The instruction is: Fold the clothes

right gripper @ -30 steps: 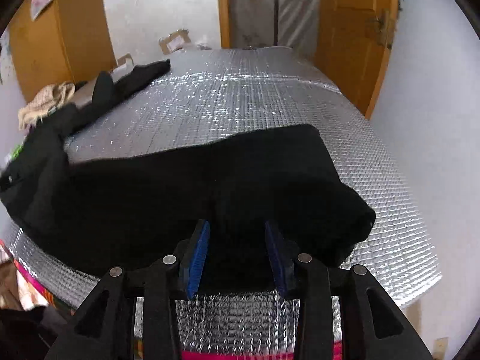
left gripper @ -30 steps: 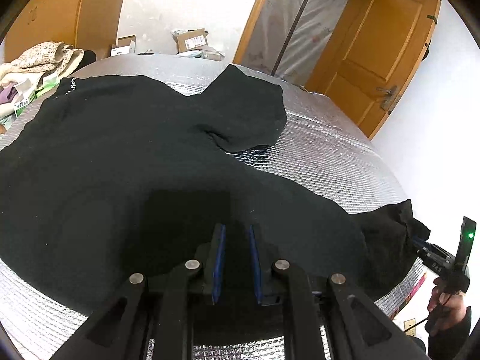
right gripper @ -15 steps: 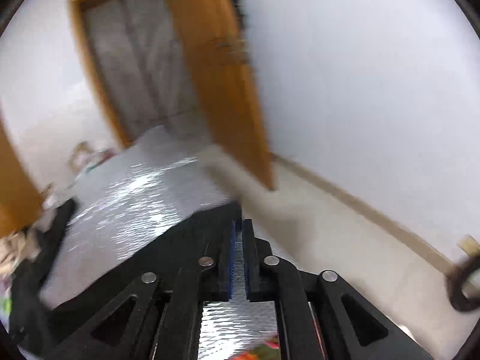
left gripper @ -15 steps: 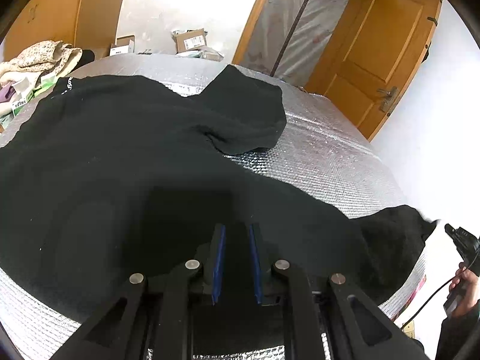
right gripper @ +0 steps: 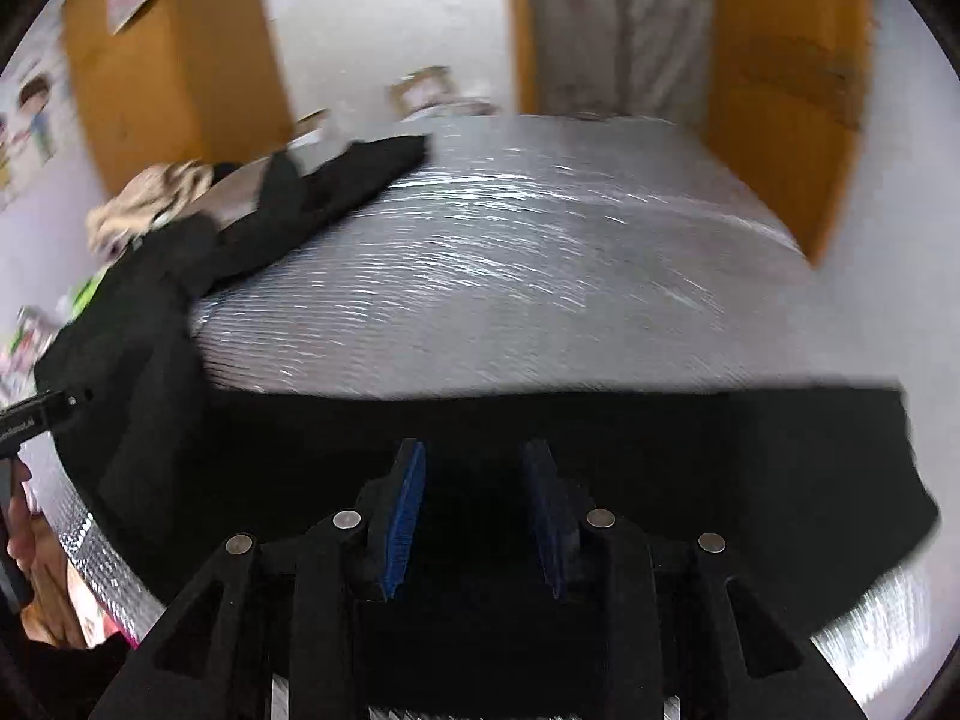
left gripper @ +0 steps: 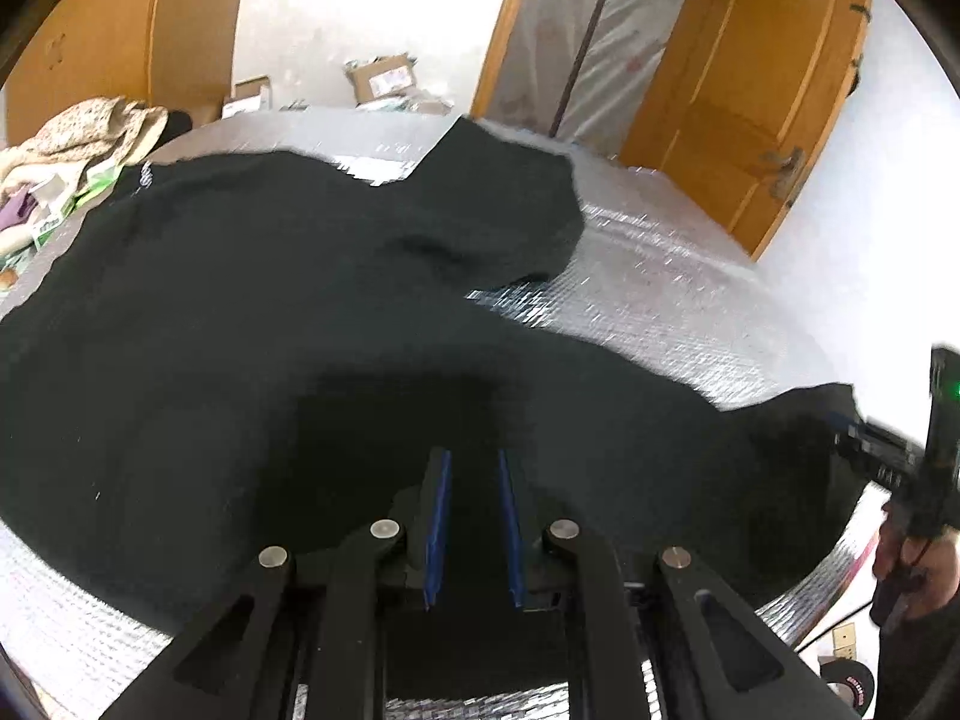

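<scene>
A large black garment [left gripper: 270, 324] lies spread over a table covered in silver foil [left gripper: 690, 300]. One sleeve [left gripper: 504, 210] is folded in at the far side; another stretches to the right edge [left gripper: 798, 450]. My left gripper [left gripper: 473, 468] sits over the garment's near hem, jaws a narrow gap apart with dark cloth between them. My right gripper [right gripper: 474, 462] is open over the black sleeve [right gripper: 660, 450] at the near edge. The right view is blurred. The right gripper also shows in the left wrist view [left gripper: 888, 456].
A pile of pale clothes [left gripper: 84, 138] and packets lies at the table's far left. Cardboard boxes [left gripper: 384, 75] stand behind the table. A wooden door [left gripper: 768, 108] and plastic sheeting are at the back right. The table edge is close below both grippers.
The right gripper swung away toward the wall with jaws shut, then came back over the sleeve with jaws open. The left gripper stayed on the near hem; its jaw gap widened slightly.
</scene>
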Demonstrator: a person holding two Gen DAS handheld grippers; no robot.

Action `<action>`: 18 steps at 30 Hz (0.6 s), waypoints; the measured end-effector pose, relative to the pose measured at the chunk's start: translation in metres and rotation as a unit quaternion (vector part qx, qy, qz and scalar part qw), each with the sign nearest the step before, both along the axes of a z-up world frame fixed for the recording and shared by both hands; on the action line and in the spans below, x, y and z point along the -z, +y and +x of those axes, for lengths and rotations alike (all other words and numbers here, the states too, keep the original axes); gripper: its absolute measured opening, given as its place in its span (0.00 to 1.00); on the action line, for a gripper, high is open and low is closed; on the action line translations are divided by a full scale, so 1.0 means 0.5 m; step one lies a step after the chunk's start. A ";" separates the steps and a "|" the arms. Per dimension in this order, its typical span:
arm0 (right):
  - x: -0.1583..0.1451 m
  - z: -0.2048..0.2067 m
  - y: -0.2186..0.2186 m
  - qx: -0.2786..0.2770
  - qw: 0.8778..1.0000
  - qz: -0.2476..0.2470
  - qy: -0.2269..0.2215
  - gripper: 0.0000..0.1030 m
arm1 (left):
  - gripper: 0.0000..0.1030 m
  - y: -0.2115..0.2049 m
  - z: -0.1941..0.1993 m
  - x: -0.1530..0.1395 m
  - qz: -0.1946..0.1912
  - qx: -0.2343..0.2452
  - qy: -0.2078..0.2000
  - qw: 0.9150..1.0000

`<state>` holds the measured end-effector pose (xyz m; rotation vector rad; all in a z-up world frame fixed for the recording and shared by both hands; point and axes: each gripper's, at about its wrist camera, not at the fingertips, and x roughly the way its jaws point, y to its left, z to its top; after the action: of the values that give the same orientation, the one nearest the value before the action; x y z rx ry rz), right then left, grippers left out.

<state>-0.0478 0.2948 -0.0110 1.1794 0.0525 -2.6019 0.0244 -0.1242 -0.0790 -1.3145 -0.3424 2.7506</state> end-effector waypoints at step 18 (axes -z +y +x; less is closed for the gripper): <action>0.022 -0.090 0.035 0.019 0.999 0.010 -0.040 0.32 | 0.16 -0.024 0.000 0.019 0.002 -0.007 -0.005 1.000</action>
<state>-0.0928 0.3125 -0.0222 1.3028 0.0413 -2.5893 0.0242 -0.1363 -0.0885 -1.3308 -0.3590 2.7531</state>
